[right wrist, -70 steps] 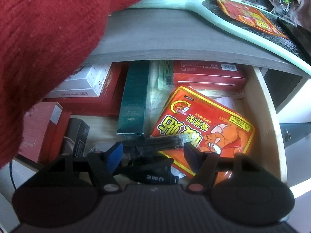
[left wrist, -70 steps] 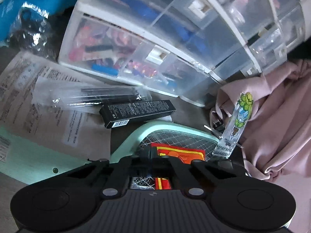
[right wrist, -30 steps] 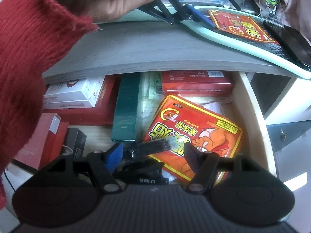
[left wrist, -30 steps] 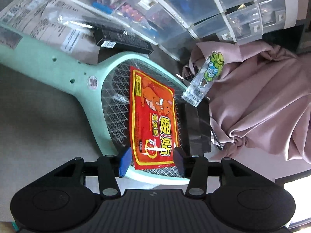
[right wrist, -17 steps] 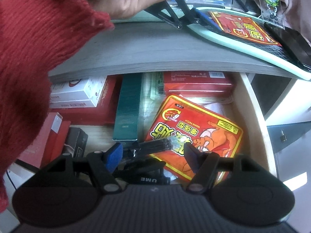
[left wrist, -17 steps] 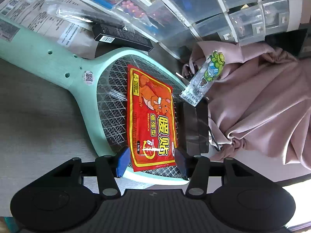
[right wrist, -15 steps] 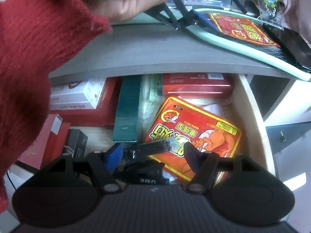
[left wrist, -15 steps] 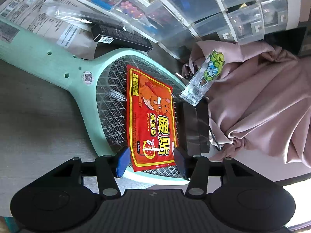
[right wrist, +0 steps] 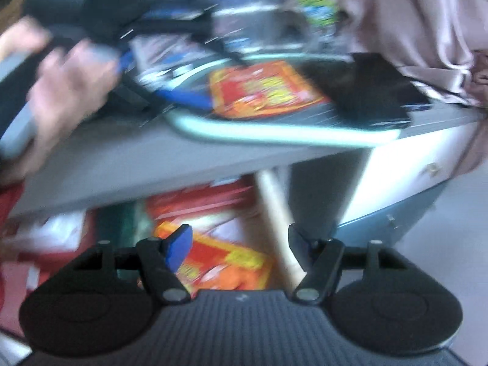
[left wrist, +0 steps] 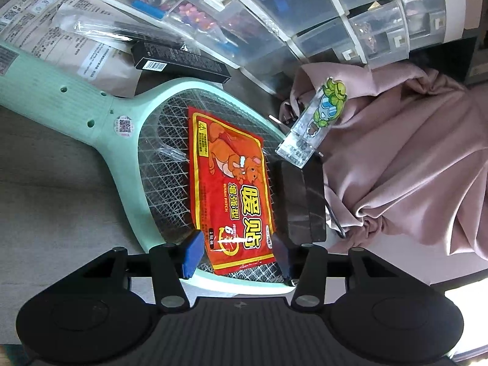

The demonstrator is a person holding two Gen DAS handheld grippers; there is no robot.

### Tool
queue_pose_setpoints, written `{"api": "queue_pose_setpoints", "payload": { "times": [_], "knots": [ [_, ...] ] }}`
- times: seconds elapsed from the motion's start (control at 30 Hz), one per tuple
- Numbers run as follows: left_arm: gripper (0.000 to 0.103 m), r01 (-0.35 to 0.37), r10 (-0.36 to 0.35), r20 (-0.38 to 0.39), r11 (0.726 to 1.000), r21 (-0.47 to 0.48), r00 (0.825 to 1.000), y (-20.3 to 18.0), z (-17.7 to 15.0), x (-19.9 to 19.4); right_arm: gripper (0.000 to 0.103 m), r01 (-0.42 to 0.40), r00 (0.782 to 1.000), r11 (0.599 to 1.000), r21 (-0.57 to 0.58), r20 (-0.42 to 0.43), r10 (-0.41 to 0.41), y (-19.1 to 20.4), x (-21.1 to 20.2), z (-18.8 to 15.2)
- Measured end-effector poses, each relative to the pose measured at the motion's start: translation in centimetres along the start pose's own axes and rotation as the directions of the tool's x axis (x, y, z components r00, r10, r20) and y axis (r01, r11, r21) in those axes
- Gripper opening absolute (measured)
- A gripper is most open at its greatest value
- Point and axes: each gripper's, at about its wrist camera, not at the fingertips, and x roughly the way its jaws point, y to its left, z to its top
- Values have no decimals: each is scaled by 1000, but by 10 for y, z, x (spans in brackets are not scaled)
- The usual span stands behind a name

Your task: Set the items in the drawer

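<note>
A red warm patch packet (left wrist: 235,189) lies on the mesh of a mint green electric swatter (left wrist: 128,140) on the grey desk. My left gripper (left wrist: 236,251) is open, its blue pads either side of the packet's near end, not closed on it. In the blurred right wrist view the same packet (right wrist: 265,90) shows on the desk, with the left gripper's pads beside it. My right gripper (right wrist: 239,242) is open and empty over the open drawer (right wrist: 274,213), which holds another red packet (right wrist: 225,262) and boxes.
A black wallet (left wrist: 302,201) lies right of the packet, with a cartoon-printed clear pack (left wrist: 317,125) and pink cloth (left wrist: 411,167) beyond. A black box (left wrist: 180,61), papers and clear plastic drawer units (left wrist: 274,9) stand at the back.
The right gripper has swung up and to the right, off the drawer's contents, blurring its view. The left gripper has stayed around the packet's near end, still open.
</note>
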Motion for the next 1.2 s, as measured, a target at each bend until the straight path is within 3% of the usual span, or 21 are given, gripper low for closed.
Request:
{"api": "queue_pose_setpoints", "payload": {
  "times": [0.37, 0.47, 0.6, 0.83, 0.93, 1.2],
  "knots": [
    [49, -10, 10, 2, 1000, 9, 1000, -3, -2, 5, 69, 25, 999, 999, 35, 29, -26, -14, 1, 8],
    [49, -16, 16, 5, 1000, 16, 1000, -4, -3, 6, 69, 36, 996, 999, 36, 76, -39, -14, -5, 9],
    [38, -19, 19, 2, 1000, 22, 1000, -4, -3, 6, 69, 86, 982, 996, -7, 169, -84, -12, -8, 16],
    [35, -24, 24, -2, 999, 33, 1000, -5, -3, 7, 69, 161, 940, 983, -91, 317, -125, -6, -5, 24],
    [21, -23, 23, -6, 999, 38, 1000, -6, -3, 8, 69, 193, 922, 972, -137, 364, -132, -2, -4, 25],
    [14, -27, 28, -19, 998, 58, 999, -10, -4, 12, 69, 181, 917, 950, -256, 392, -69, 8, -4, 25]
  ]
}}
